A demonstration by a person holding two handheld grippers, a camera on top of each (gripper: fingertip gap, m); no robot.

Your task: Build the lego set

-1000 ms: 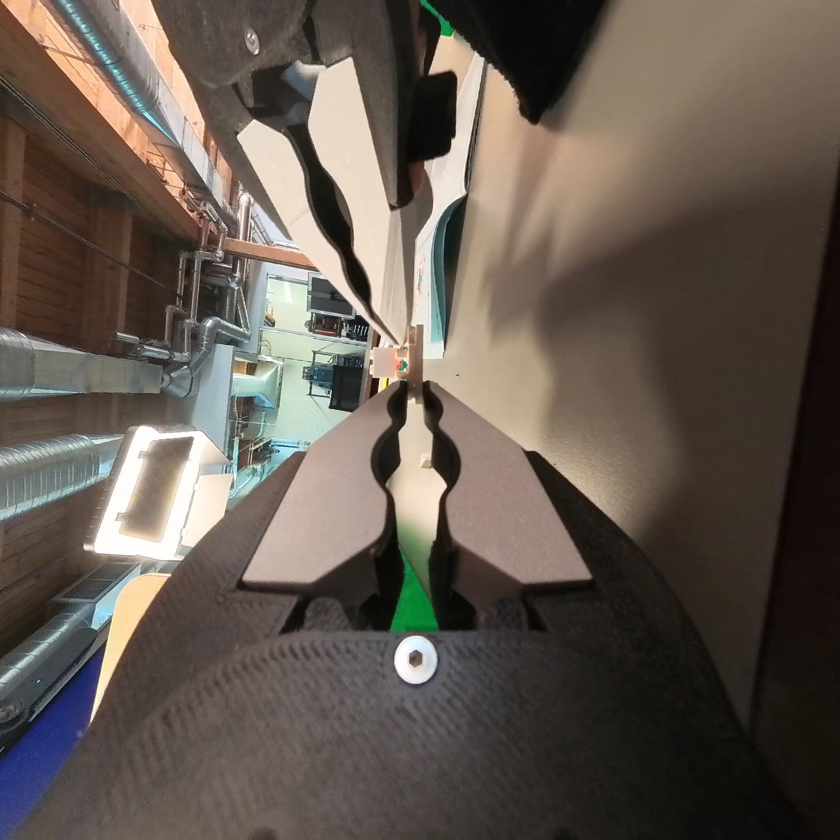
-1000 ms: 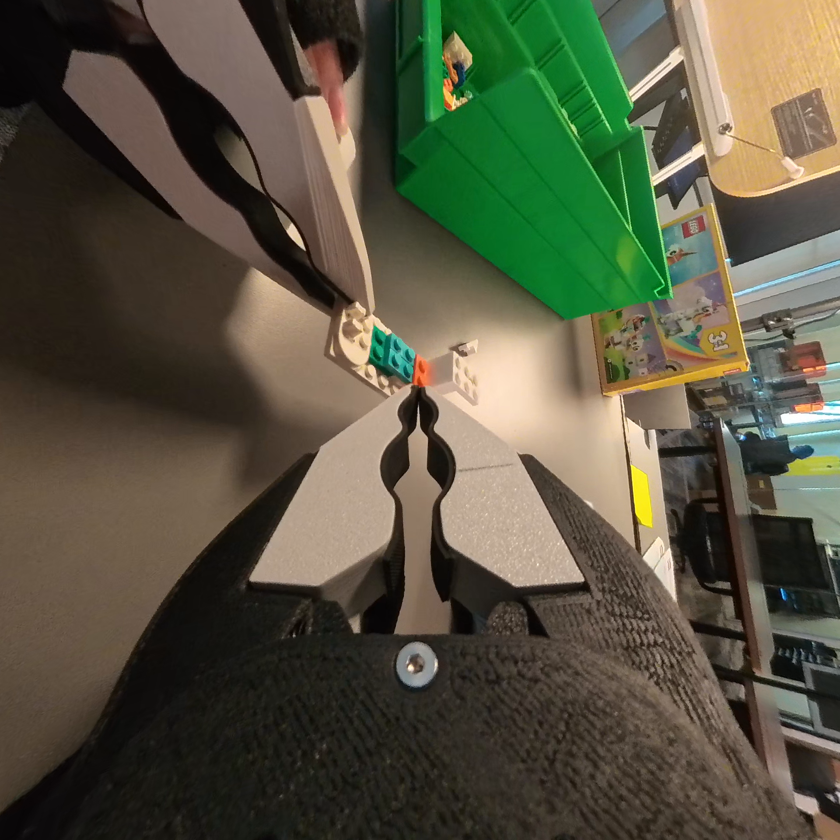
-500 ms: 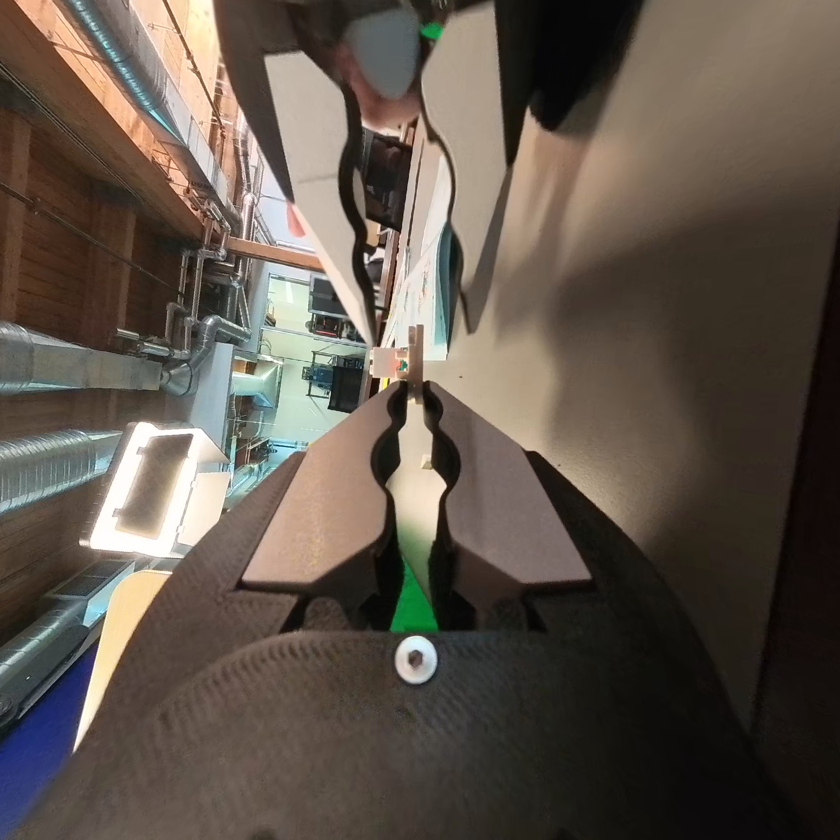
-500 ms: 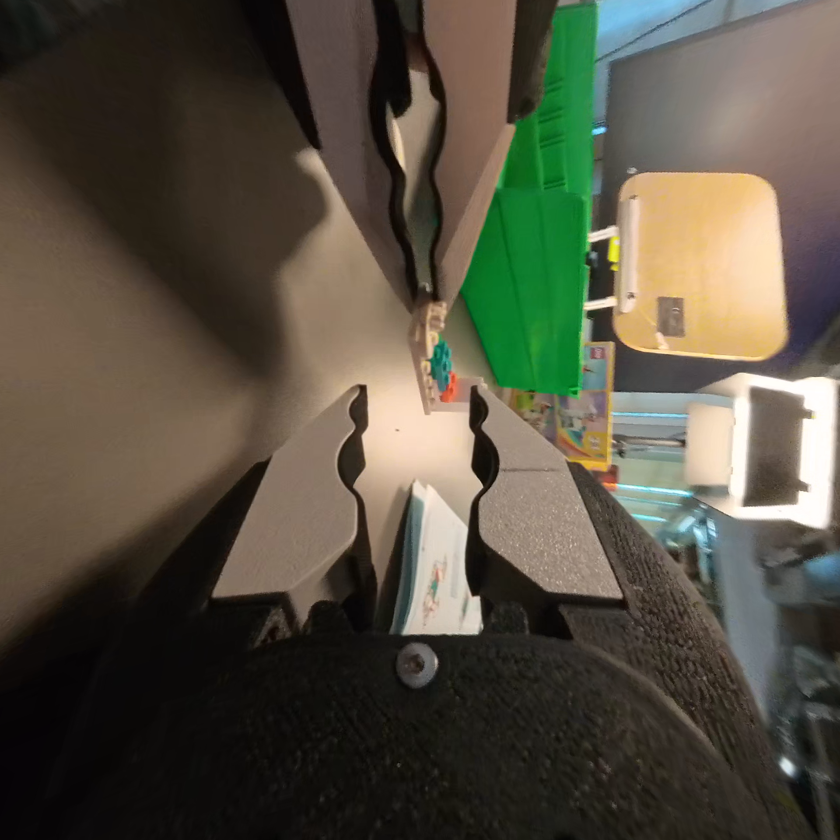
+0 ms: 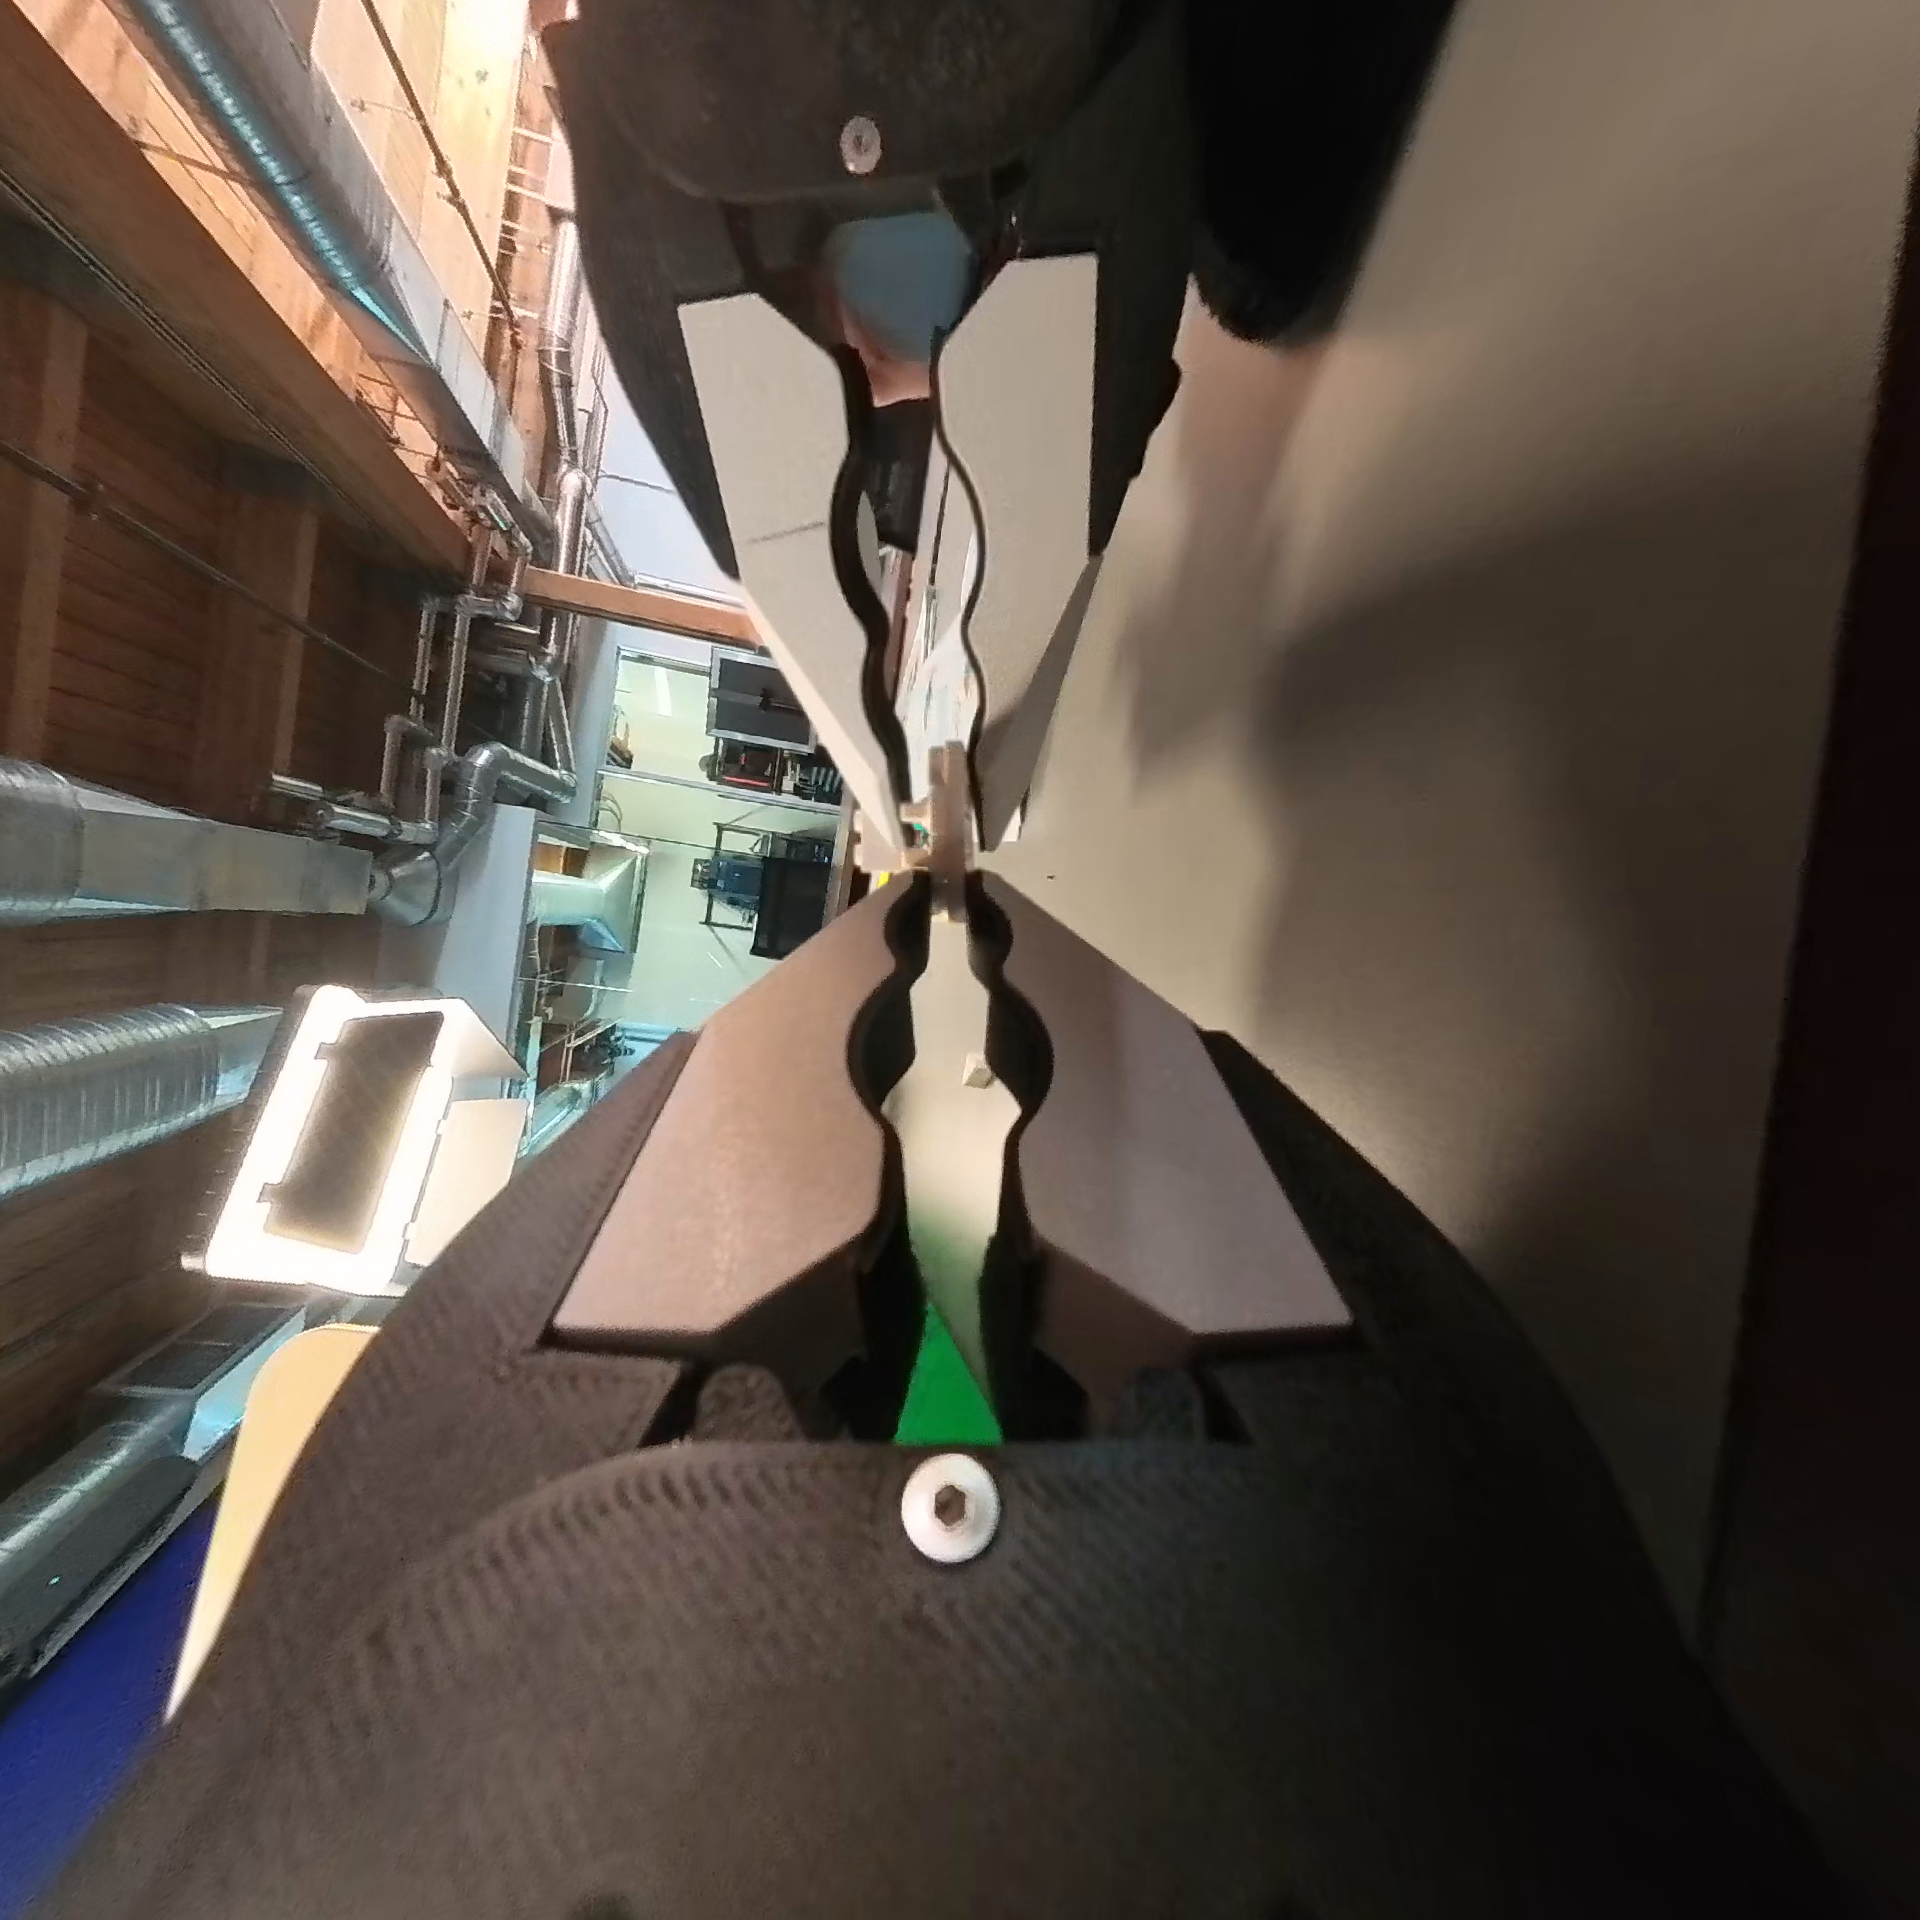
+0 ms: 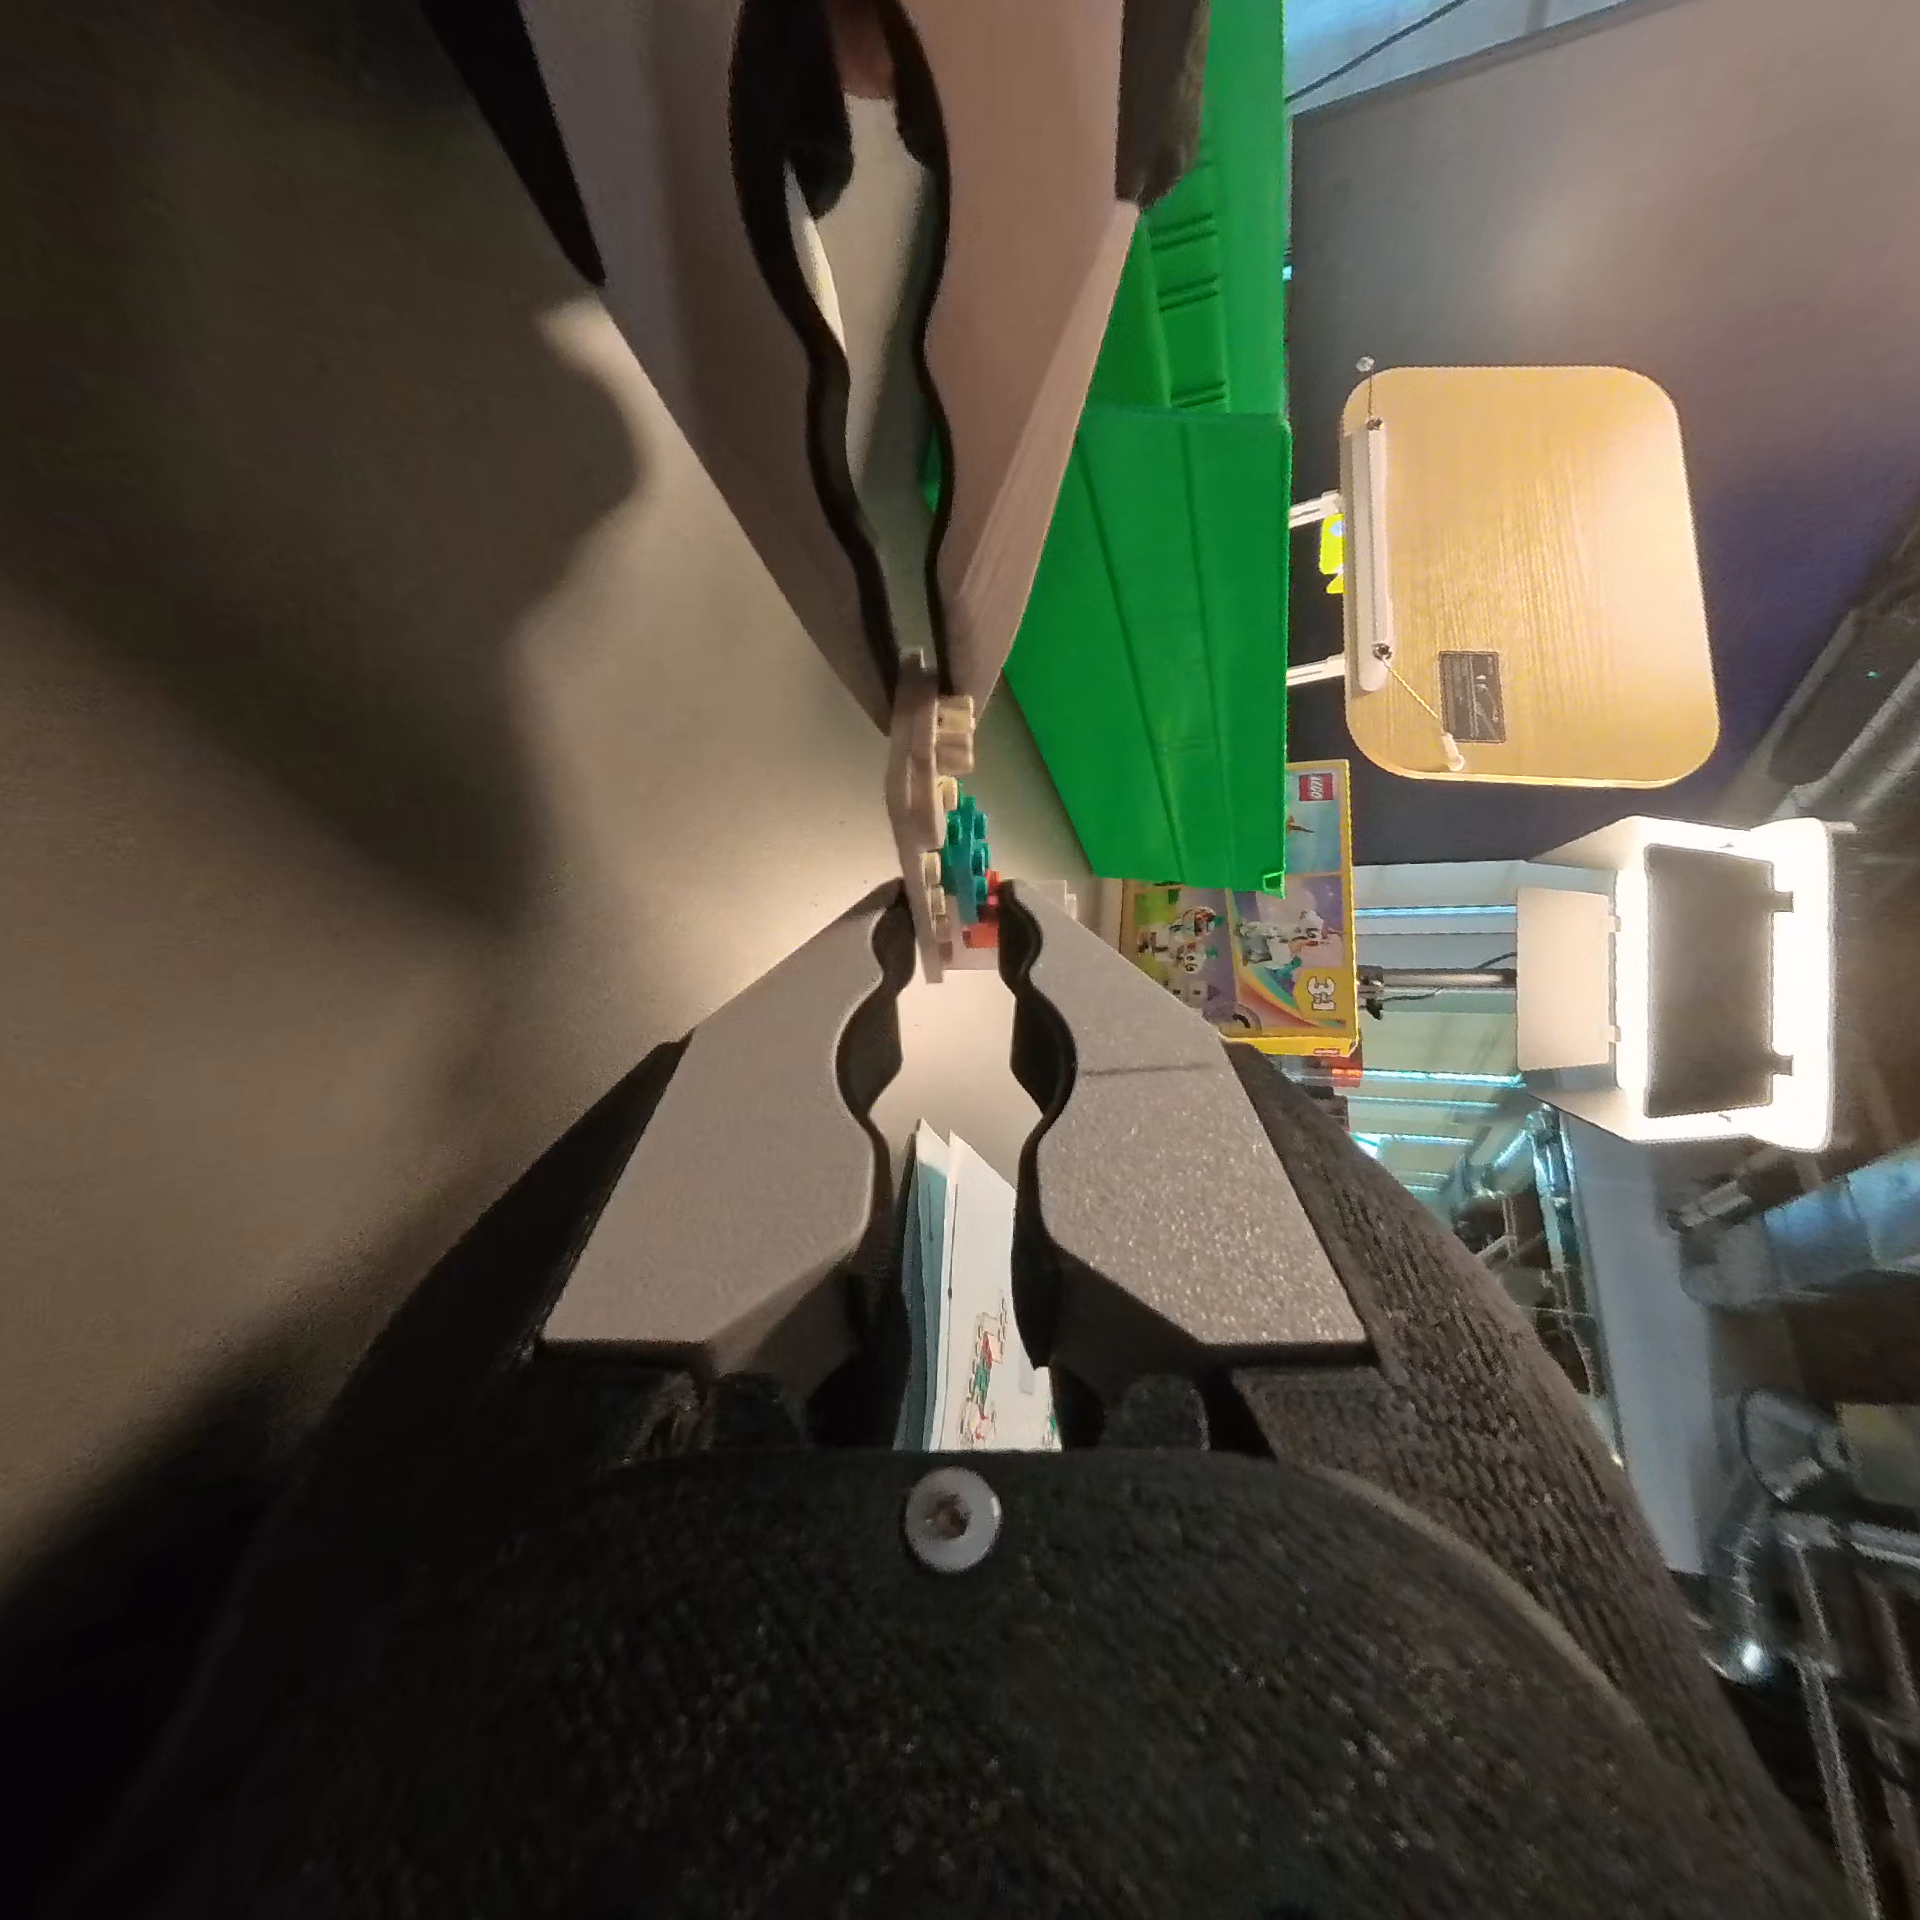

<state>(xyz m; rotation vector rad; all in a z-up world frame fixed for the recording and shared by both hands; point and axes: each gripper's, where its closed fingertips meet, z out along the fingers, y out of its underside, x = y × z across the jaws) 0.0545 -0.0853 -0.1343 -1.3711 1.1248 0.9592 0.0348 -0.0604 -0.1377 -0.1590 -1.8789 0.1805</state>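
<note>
Two grippers meet nose to nose on one small lego assembly (image 6: 935,831), held up off the grey table (image 6: 312,831). On the left side, the left gripper (image 5: 940,883) stays pinched tight on the white plate's end, exactly as a second ago. The teal brick (image 6: 966,836) and orange piece (image 6: 977,930) sit on that plate. Over to the right, the big change: the right gripper (image 6: 951,920), nipped on the orange piece a second ago and wide open half a second back, has now closed around the plate's other end, jaws narrowed onto plate and bricks. Farther right stand the green bin (image 6: 1164,623) and the set's box (image 6: 1247,935).
</note>
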